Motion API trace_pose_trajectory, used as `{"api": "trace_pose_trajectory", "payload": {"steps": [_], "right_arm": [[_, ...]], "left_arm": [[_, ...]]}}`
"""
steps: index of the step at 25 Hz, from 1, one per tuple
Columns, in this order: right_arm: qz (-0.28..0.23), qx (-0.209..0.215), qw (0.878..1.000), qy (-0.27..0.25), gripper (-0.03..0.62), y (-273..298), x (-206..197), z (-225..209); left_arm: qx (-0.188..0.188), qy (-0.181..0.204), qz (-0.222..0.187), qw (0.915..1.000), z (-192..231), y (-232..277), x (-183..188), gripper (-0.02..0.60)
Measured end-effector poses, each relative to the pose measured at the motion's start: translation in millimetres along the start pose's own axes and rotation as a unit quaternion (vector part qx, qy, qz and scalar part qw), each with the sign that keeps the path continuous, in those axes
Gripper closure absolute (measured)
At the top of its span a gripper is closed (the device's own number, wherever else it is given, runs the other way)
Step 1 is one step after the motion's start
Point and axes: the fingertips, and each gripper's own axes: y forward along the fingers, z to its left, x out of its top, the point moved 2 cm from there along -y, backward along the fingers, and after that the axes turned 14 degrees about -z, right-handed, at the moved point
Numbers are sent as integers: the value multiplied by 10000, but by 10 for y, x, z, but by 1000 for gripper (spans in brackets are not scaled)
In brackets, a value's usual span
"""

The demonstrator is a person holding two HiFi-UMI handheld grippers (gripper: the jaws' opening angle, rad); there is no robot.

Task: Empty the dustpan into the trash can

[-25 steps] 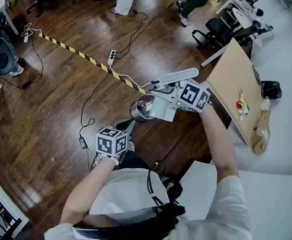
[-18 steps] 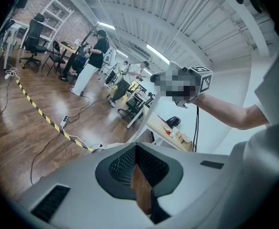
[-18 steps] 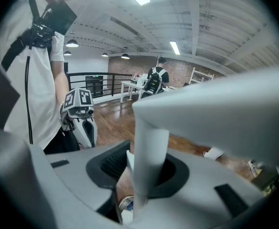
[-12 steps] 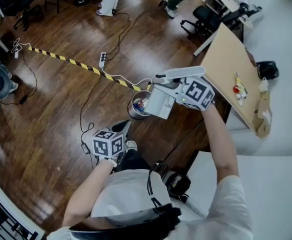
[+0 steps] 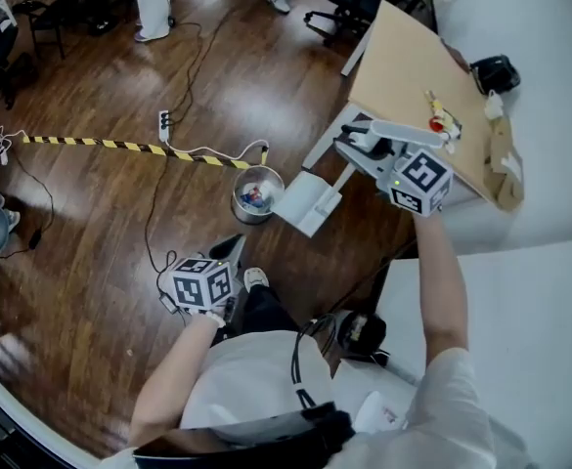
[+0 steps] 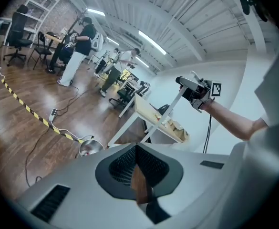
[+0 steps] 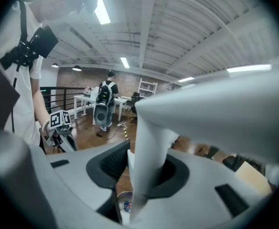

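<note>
With the right tongs [image 5: 359, 150] clamped on the handle of the dustpan [image 5: 309, 201], which hangs just beside the littered trash can [image 5: 255, 194], and the left tongs [image 5: 233, 250] closed empty, tipping looks done, so next the pan needs setting down.

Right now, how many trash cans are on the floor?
1: a round metal trash can on the wood floor, just left of the white dustpan in the head view. Others could be outside the frame.
</note>
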Motion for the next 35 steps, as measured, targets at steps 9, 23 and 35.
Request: {"api": "trace_pose_trajectory", "payload": {"steps": [9,23,35], "right_arm": [[-189,-1416,9887,449,462,-1434,-139,-59],[500,-4351,8893,1314,462,-3091,-1812,6],[281,-6396,7459,1837,456,-4116,-3341,644]], "left_arm": [[-778,274,612,9947,-630,377,-471,594],[-1356,677,1667,9743,-1216,786,-1122,594],[-1334,784,2491,9560,-1233,927,-1611,594]]}}
